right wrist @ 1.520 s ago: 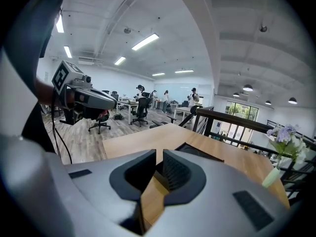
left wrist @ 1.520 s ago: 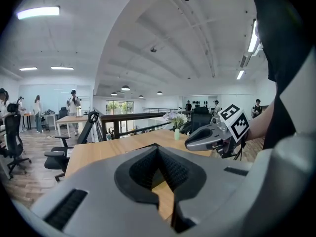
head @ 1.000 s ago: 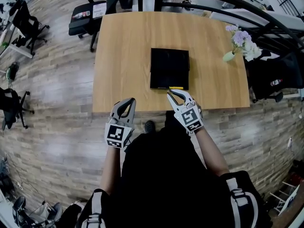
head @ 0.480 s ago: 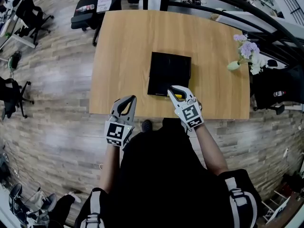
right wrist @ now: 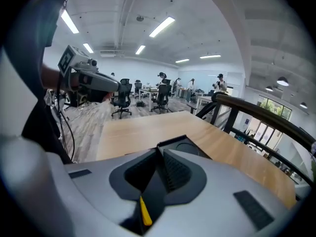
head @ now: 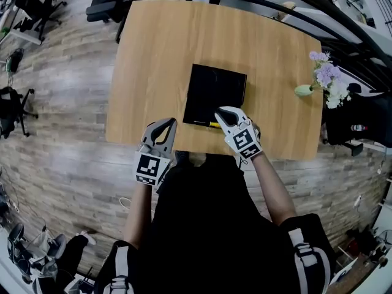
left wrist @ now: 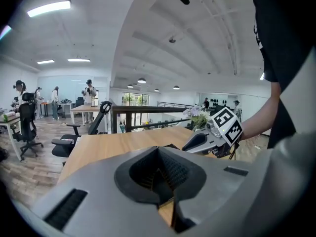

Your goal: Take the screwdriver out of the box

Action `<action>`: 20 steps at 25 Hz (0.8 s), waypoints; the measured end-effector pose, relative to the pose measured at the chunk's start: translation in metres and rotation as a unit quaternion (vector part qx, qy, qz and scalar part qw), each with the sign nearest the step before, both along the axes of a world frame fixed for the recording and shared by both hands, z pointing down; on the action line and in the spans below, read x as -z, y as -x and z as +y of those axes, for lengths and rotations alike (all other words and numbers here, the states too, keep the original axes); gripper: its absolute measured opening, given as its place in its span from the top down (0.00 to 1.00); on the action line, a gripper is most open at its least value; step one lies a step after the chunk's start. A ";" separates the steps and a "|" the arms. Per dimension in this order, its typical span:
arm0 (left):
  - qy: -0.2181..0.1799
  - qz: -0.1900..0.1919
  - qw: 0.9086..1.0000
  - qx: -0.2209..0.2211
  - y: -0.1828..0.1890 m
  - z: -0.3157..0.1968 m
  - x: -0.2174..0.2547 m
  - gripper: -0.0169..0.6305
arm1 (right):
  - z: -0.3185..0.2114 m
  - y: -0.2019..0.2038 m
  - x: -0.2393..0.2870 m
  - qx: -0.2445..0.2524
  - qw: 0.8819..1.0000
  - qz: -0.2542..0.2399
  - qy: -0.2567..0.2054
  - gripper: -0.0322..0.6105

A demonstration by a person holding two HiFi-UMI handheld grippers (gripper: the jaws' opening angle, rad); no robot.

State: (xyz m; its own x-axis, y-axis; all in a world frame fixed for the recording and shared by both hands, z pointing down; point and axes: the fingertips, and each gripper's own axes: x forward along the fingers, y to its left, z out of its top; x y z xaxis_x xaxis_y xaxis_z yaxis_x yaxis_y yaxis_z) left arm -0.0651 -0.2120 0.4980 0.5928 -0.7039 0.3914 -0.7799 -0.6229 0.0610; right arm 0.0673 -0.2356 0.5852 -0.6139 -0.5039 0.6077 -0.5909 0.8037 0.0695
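Right gripper [head: 220,112] hovers over the near edge of the black box [head: 214,90], which sits mid-table, slightly toward the near side of the wooden table [head: 153,54]. In the right gripper view its jaws are pressed together at the tips with nothing pinched between them. A yellow strip [head: 214,125] shows along the box's near edge, just left of that gripper. The same yellow [right wrist: 144,212] shows low through the hollow between the jaws. I take it for the screwdriver handle, but it is too small to be sure. I can't tell whether the box lid is up or down.

Left gripper [head: 168,123] is also clenched on nothing. It floats at the near table edge, left of the box and not touching it.

I judge the step in hand to be the reach for the grab, with nothing lifted yet. To do it well:
- Spread the right jaws before going down; closed tips would only shove the handle.
- Line the jaws across the yellow strip, not along it, so they close on its narrow sides.
- Come down over the middle of the strip, clear of the box wall.
- Bring the left gripper onto the box's left side to pin it, because the box looks light and may slide or tip on the pull.
- Lift straight up, then draw toward the near side.
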 end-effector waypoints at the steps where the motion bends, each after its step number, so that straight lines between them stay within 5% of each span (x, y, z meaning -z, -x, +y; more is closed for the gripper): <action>1: 0.003 -0.001 1.000 0.001 -0.002 -0.001 -0.001 0.94 | 0.000 -0.001 -0.006 0.015 1.000 0.009 0.006 0.86; 9: 0.023 -0.005 1.000 0.018 -0.016 -0.006 -0.012 0.94 | 0.020 -0.008 -0.066 0.150 0.983 0.062 0.082 0.77; 20: 0.035 -0.018 0.999 0.022 -0.019 -0.001 -0.017 0.94 | 0.049 -0.025 -0.131 0.281 0.933 0.172 0.144 0.77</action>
State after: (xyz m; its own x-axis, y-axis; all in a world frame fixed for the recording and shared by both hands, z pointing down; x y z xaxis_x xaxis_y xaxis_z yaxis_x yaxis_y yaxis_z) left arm -0.0460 -0.2128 0.5153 0.5469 -0.6991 0.4606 -0.8086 -0.5836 0.0744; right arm 0.0921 -0.1866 0.7159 -0.4760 0.0537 0.8778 -0.0532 0.9945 -0.0897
